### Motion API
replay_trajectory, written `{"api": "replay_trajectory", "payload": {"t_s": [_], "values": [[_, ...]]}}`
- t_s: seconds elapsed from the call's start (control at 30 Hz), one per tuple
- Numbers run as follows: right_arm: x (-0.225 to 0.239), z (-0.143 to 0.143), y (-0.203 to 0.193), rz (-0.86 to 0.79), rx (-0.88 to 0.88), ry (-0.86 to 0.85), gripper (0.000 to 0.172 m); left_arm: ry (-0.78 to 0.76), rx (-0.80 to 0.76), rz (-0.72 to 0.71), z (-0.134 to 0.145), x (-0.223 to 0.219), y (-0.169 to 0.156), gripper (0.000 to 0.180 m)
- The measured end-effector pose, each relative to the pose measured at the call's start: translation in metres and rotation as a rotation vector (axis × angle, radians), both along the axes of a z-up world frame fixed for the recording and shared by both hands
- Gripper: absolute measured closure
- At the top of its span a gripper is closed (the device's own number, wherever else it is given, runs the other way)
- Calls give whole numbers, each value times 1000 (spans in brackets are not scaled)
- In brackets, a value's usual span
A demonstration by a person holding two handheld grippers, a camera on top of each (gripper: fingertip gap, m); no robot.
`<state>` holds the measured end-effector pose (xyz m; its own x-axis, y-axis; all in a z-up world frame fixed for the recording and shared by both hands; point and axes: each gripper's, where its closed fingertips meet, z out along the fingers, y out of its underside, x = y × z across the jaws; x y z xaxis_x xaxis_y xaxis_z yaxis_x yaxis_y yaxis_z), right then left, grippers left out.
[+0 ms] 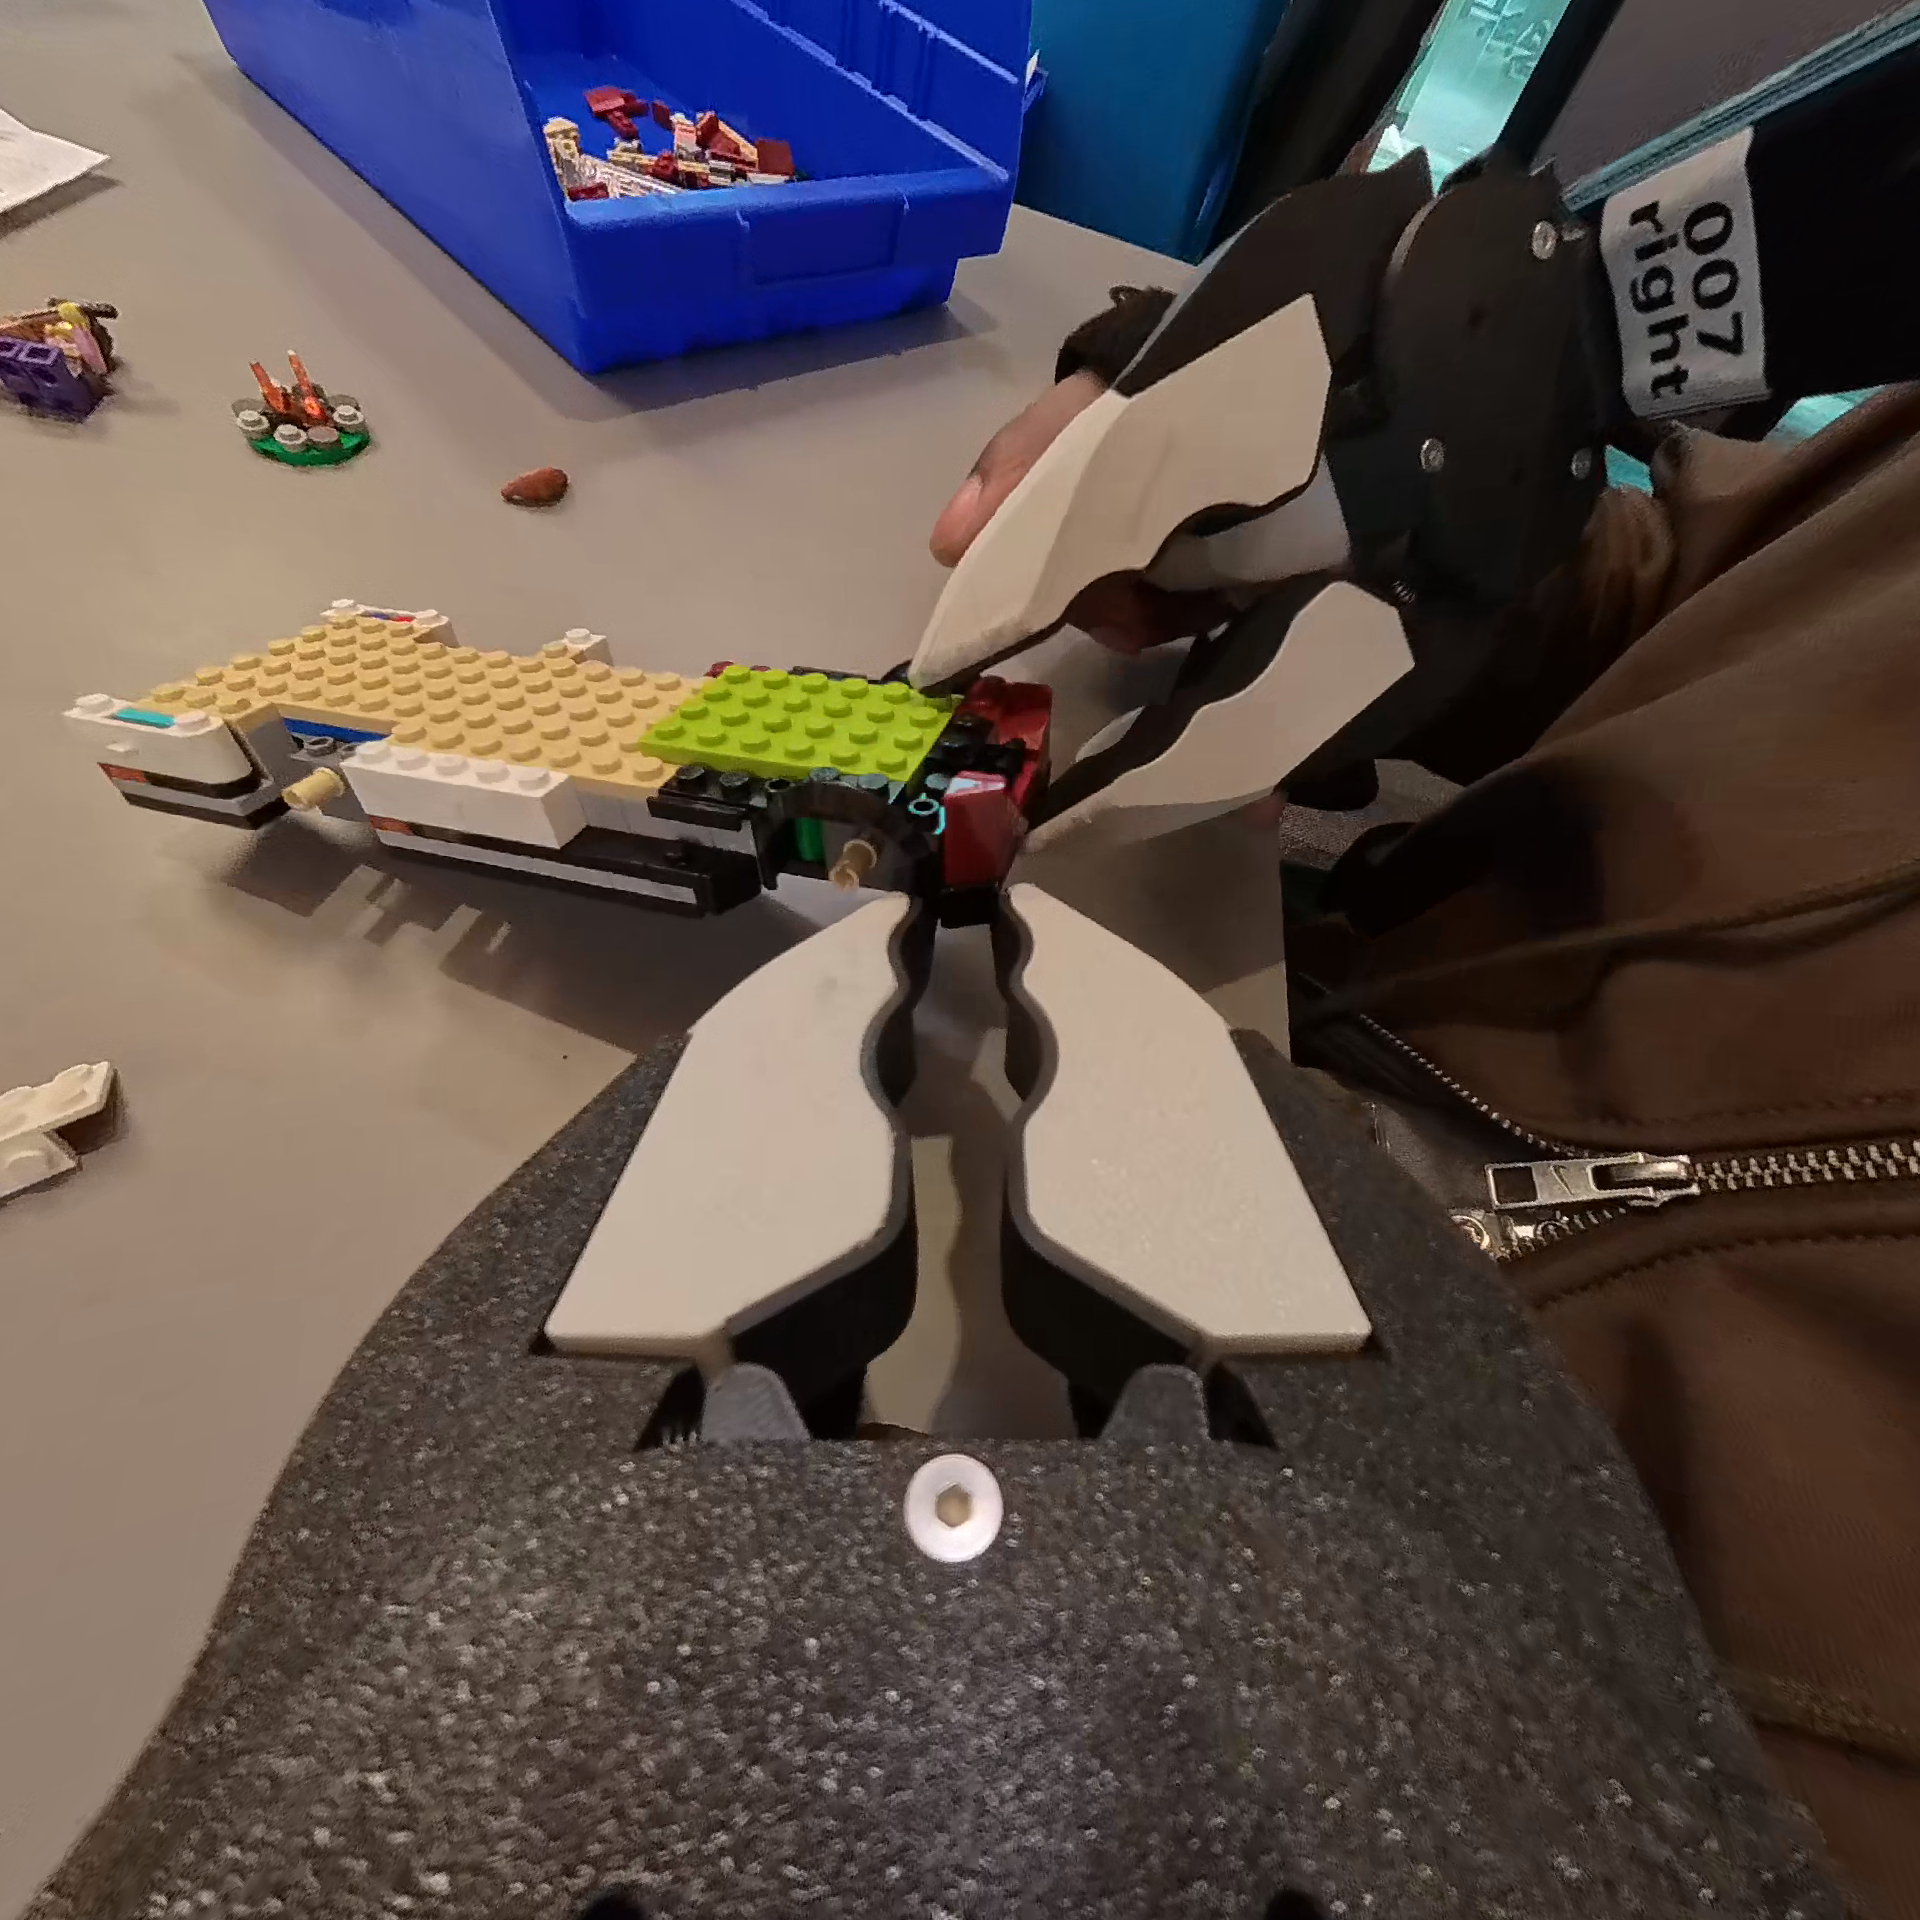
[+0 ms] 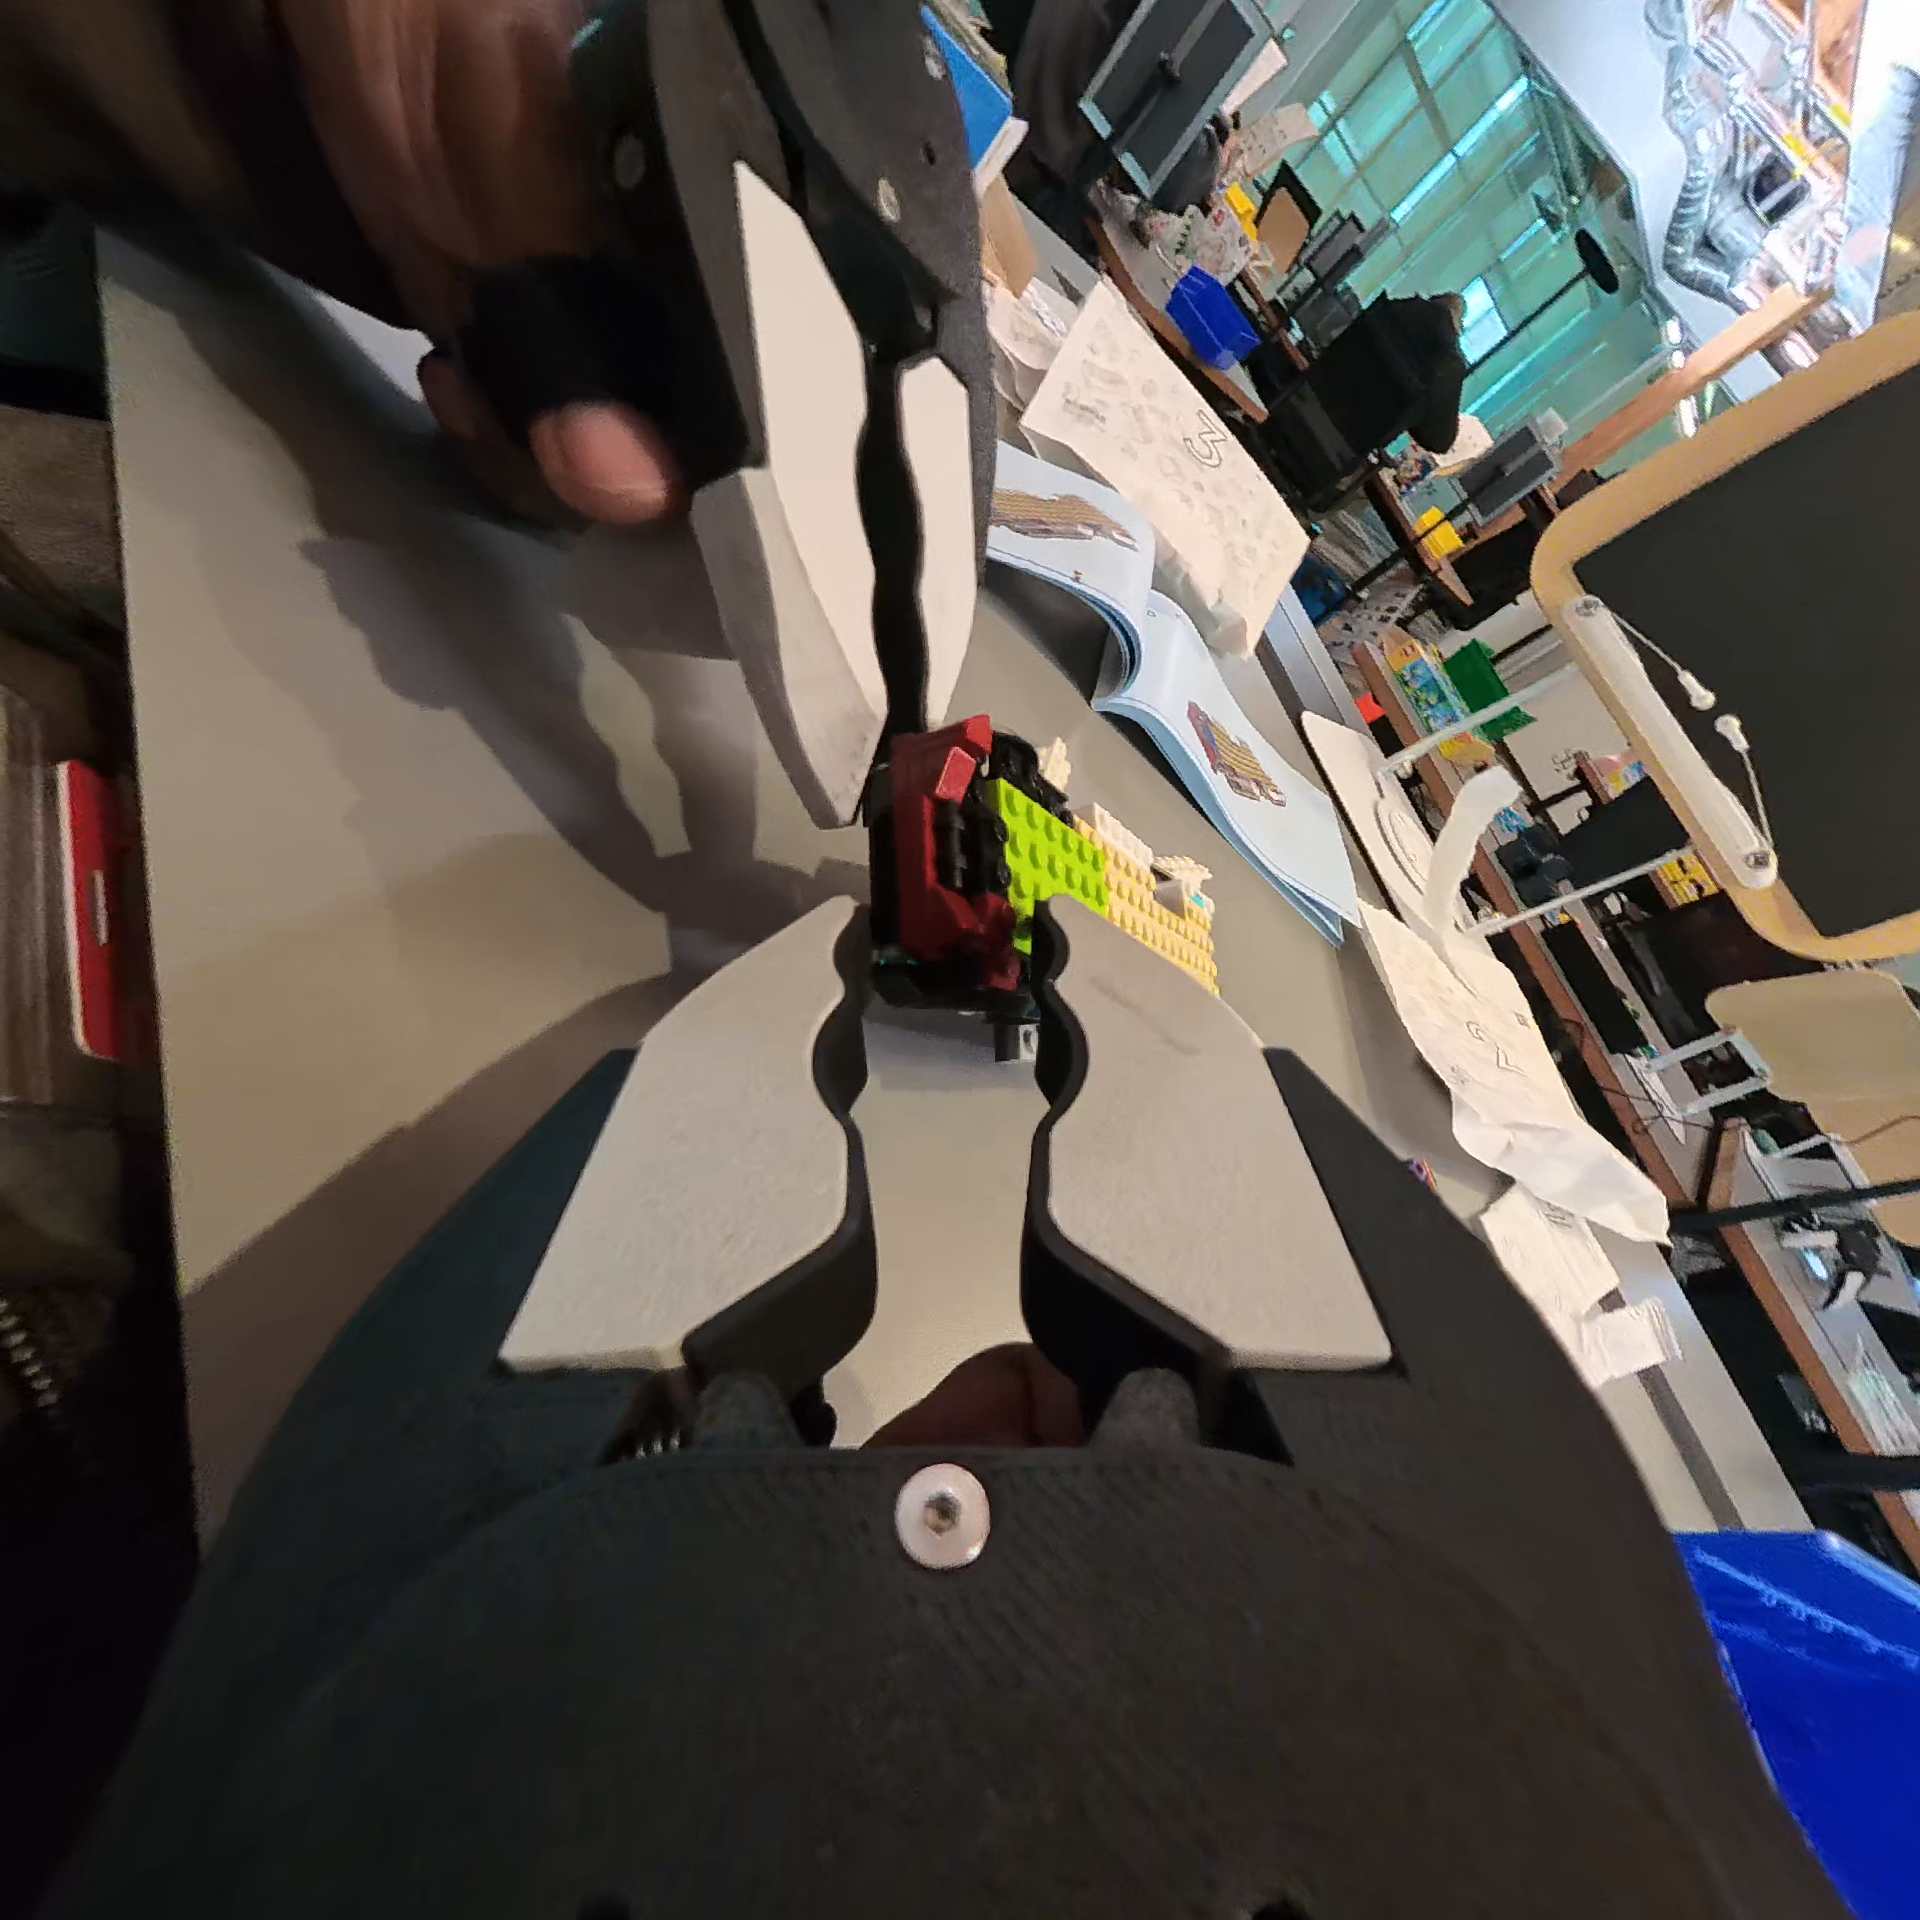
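We have both grippers clamped on the brick model's (image 1: 582, 748) dark-red end: left gripper (image 1: 961, 914) pinching its black underside, right gripper (image 2: 951, 935) spanning top to bottom.

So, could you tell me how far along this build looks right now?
Done: the brick model has tan and lime decking joined. In hand: left tongs grip its dark red end; right tongs straddle the same end. Left: loose pieces in the blue bin.

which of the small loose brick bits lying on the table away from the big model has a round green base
The small build with orange spikes, between the purple cluster and the lone reddish-brown piece. The white pieces have no green.
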<state>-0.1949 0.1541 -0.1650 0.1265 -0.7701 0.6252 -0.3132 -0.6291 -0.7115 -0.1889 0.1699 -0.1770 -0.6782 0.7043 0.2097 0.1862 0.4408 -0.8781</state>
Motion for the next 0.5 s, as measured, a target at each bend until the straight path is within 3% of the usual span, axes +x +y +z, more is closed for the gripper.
{"api": "replay_trajectory", "payload": {"t_s": [0.3,0.5], "values": [[13,27,-8,-180,151,-165,145,92,-162,147,34,10,-10,168],[18,34,-6,-222,200,-225,146,7,-278,231,42,12,-14,168]]}}
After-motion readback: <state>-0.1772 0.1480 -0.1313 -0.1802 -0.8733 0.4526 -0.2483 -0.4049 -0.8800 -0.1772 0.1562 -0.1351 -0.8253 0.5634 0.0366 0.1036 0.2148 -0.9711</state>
